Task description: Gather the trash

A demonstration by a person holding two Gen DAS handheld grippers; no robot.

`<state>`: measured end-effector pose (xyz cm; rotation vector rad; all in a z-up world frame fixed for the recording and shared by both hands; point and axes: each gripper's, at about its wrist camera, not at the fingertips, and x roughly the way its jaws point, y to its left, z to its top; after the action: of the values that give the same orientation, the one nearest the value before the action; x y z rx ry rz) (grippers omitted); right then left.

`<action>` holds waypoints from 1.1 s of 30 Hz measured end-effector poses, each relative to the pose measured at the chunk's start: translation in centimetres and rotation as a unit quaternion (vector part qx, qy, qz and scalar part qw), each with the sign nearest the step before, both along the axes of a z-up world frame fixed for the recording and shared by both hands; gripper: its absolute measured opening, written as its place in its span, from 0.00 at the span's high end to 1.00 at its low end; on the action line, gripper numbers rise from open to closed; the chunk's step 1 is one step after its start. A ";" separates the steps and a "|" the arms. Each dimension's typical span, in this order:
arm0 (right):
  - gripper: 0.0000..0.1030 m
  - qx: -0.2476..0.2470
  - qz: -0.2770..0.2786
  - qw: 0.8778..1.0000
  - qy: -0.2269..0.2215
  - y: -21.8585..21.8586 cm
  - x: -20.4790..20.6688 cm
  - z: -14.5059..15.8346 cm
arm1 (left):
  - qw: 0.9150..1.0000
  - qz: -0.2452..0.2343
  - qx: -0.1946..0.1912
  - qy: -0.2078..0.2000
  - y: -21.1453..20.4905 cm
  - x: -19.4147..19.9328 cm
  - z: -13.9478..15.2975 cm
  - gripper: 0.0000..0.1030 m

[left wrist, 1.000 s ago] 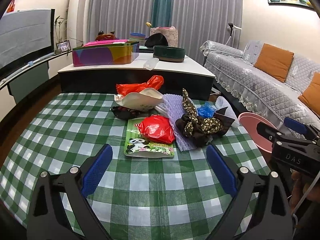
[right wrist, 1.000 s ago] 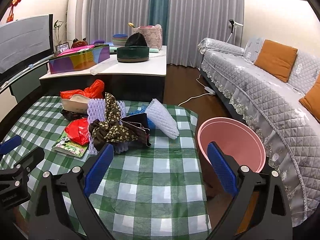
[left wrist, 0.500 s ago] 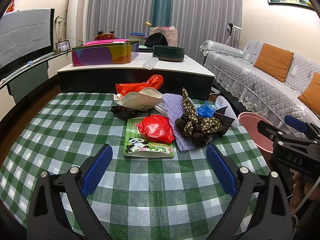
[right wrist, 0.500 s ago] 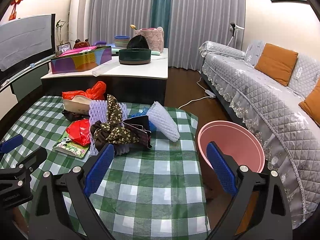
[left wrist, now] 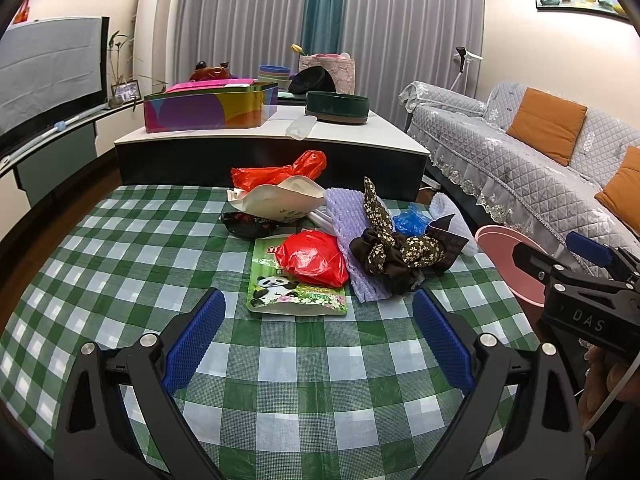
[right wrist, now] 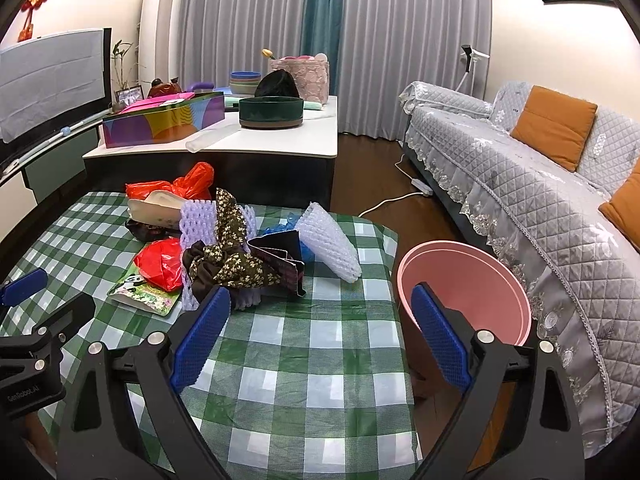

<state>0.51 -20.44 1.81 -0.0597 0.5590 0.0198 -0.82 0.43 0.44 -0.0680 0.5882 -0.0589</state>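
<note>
Checked tablecloth (left wrist: 132, 264), trash pile (left wrist: 320, 248), both claws agape

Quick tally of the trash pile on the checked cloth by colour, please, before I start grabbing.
Red plastic bags: 2
Foam nets, lilac and white: 2
Pouches, green panda and cream: 2
Dark wrappers: 2
Brown floral cloth: 1
Blue bag: 1
Total: 10

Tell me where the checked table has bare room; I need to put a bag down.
The near half of the table is bare, between the left gripper and the panda pouch. The left side is bare too. It is crowded at the far middle: red bags, foam net, floral cloth.
</note>
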 end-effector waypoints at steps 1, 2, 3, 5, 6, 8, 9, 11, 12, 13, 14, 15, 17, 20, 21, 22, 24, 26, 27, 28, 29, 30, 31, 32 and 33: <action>0.14 0.001 0.000 1.000 0.000 0.0 0.0 0.0 | 1.000 0.000 0.000 0.000 0.0 0.0 0.0 0.11; 0.15 0.002 0.000 1.000 0.000 0.0 0.0 0.0 | 1.000 0.000 0.000 0.000 0.0 0.0 0.0 0.12; 0.15 0.003 0.001 1.000 0.001 0.1 0.0 0.0 | 1.000 -0.001 -0.001 0.000 -0.1 0.0 0.0 0.12; 0.16 0.003 0.002 1.000 0.001 0.2 0.1 0.0 | 1.000 -0.002 -0.001 0.000 -0.3 0.1 0.0 0.12; 0.17 0.004 0.003 1.000 0.001 0.2 0.1 -0.1 | 1.000 -0.002 -0.001 0.000 -0.4 0.2 0.1 0.13; 0.18 0.007 0.004 1.000 0.002 0.2 0.1 -0.1 | 1.000 -0.001 -0.002 0.000 -0.4 0.2 0.0 0.13; 0.18 0.009 0.004 1.000 0.003 0.1 0.2 -0.1 | 1.000 -0.001 -0.003 0.001 -0.5 0.3 0.1 0.14; 0.21 0.013 0.006 1.000 0.004 0.1 0.3 -0.1 | 1.000 -0.001 -0.005 0.003 -0.3 0.5 -0.1 0.16; 0.22 0.015 0.007 1.000 0.005 0.1 0.4 -0.1 | 1.000 -0.002 -0.006 0.004 -0.4 0.5 -0.1 0.16; 0.24 0.017 0.008 1.000 0.006 0.1 0.5 -0.1 | 1.000 -0.002 -0.007 0.005 -0.4 0.6 -0.1 0.17; 0.26 0.021 0.009 1.000 0.008 0.0 0.6 -0.1 | 1.000 -0.002 -0.008 0.005 -0.3 0.6 -0.2 0.18; 0.27 0.024 0.011 1.000 0.010 0.0 0.8 -0.2 | 1.000 -0.002 -0.008 0.006 -0.2 0.7 -0.2 0.19; 0.32 0.031 0.013 0.999 0.014 -0.1 1.2 -0.3 | 1.000 -0.002 -0.010 0.008 0.0 0.9 -0.4 0.21; 0.33 0.041 0.015 0.999 0.019 -0.3 2.0 -0.6 | 1.000 0.001 -0.012 0.011 0.2 1.4 -0.6 0.23; 0.33 0.044 0.014 0.999 0.020 -0.4 2.2 -0.7 | 1.000 0.004 -0.013 0.013 0.4 1.7 -0.7 0.23; 0.33 0.048 0.014 0.999 0.021 -0.5 2.6 -0.8 | 1.000 0.006 -0.014 0.014 0.5 1.9 -0.8 0.23; 0.33 0.058 0.015 0.998 0.023 -0.6 3.3 -1.0 | 1.000 0.010 -0.014 0.016 0.7 2.4 -0.9 0.24; 0.35 0.061 0.013 0.998 0.024 -0.7 4.3 -1.2 | 1.000 0.013 -0.015 0.018 0.9 3.1 -1.0 0.25; 0.35 0.065 0.014 0.997 0.026 -0.8 4.8 -1.4 | 1.000 0.015 -0.015 0.017 1.0 3.4 -1.0 0.25; 0.36 0.069 0.015 0.997 0.028 -0.8 5.2 -1.5 | 1.000 0.016 -0.012 0.015 1.0 3.8 -1.0 0.25; 0.36 0.072 0.016 0.997 0.031 -0.8 5.8 -1.7 | 1.000 0.017 -0.010 0.015 1.0 4.2 -1.1 0.25; 0.36 0.075 0.018 0.996 0.034 -0.7 6.3 -1.9 | 1.000 0.018 -0.008 0.014 1.0 4.6 -1.1 0.25; 0.37 0.078 0.019 0.996 0.037 -0.7 6.7 -2.1 | 1.000 0.020 -0.007 0.013 1.0 5.2 -1.2 0.25; 0.37 0.081 0.022 0.996 0.041 -0.6 7.4 -2.4 | 1.000 0.021 -0.007 0.014 1.1 5.6 -1.3 0.25; 0.38 0.082 0.025 0.995 0.043 -0.6 7.7 -2.5 | 1.000 0.022 -0.007 0.015 1.1 6.1 -1.5 0.25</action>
<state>8.19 -21.05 -0.74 0.0884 0.6400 0.1166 5.30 1.54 -1.05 -0.0950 0.6166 -0.0183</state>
